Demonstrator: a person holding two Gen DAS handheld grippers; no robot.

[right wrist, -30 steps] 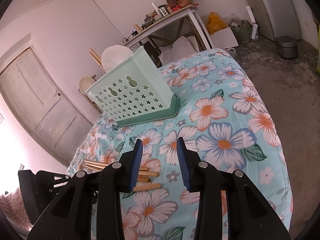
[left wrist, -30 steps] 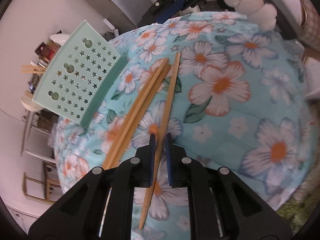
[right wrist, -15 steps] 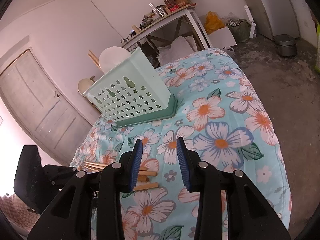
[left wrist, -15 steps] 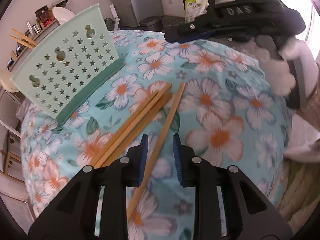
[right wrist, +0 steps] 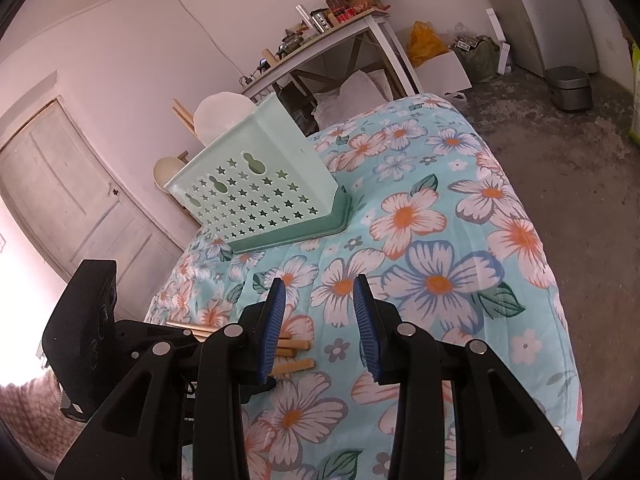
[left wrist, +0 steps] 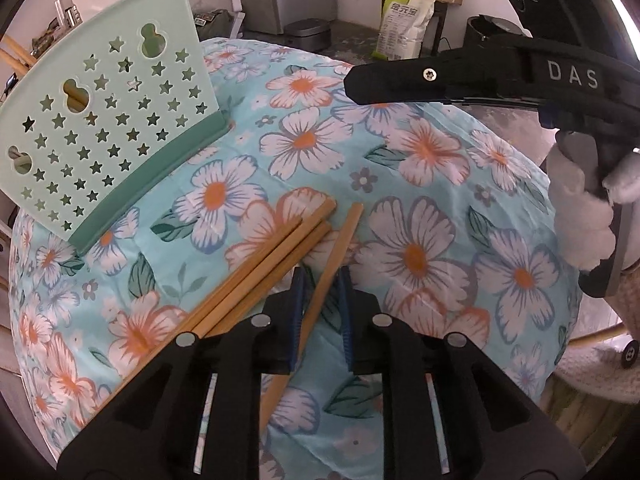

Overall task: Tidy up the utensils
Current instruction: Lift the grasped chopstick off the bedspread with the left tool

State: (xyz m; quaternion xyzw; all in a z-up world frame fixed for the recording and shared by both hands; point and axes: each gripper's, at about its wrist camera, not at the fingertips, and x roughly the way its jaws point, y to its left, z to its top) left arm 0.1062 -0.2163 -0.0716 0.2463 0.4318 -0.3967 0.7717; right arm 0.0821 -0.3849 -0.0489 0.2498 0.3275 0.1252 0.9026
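While the left tongs (left wrist: 320,300) point steeply down at the flowered cloth (left wrist: 420,184), their blue pads (left wrist: 297,300) stand on either side of a single wooden chopstick (left wrist: 334,258); the jaws are closing, with a narrow gap left on each side of the stick, so the pads do not yet press on it; the chopstick lies flat on the cloth, its blunt end pointing away from the camera; just beside it, on the left, three more chopsticks (left wrist: 260,268) lie side by side, close together and roughly parallel to the single one; beyond them, near the far left edge of the cloth, stands a pale green basket (left wrist: 108,120) with star-shaped holes and a darker green base, and wooden sticks show through its holes and above its rim; the right tongs (right wrist: 320,320) hover over the cloth with the jaws partly open and nothing between them, and in their own view the chopstick ends (right wrist: 296,364) peek out just left of the left pad; a gloved hand (left wrist: 580,216) holds the right tongs at the right edge of the left view.
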